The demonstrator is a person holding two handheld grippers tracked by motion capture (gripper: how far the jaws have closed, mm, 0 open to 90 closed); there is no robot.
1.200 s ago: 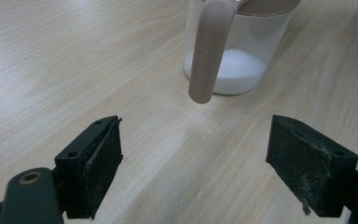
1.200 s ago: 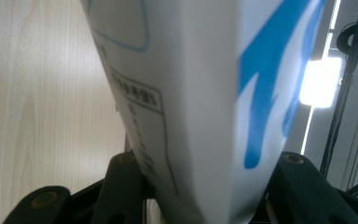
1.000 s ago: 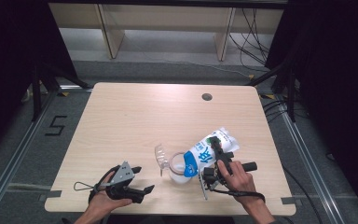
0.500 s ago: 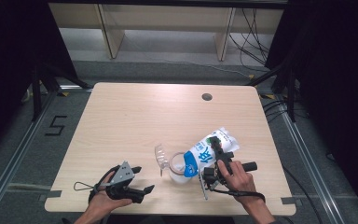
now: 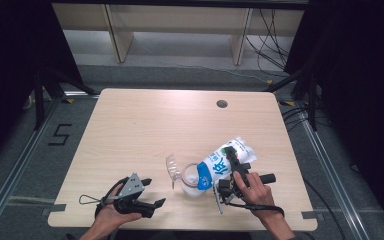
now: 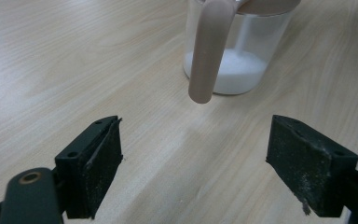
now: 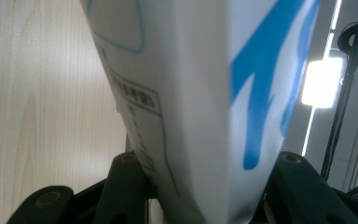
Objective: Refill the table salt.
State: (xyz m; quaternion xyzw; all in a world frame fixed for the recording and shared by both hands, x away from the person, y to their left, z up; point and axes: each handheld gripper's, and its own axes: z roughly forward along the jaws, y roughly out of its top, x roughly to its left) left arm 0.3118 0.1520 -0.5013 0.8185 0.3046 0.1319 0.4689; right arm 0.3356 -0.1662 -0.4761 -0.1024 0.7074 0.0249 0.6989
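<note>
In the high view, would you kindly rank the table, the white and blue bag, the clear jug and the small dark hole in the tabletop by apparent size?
1. table
2. white and blue bag, tilted over the jug
3. clear jug, somewhat smaller, though the bag partly hides it, so this gap is unsure
4. dark hole

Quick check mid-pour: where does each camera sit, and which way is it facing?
High view: above the near table edge, looking forward and down; both hands, left gripper, right gripper.
Left gripper view: low over the table, along open jaws toward the jug.
Right gripper view: along jaws clamping the bag.
Shared: high and left gripper views both show the jug.
</note>
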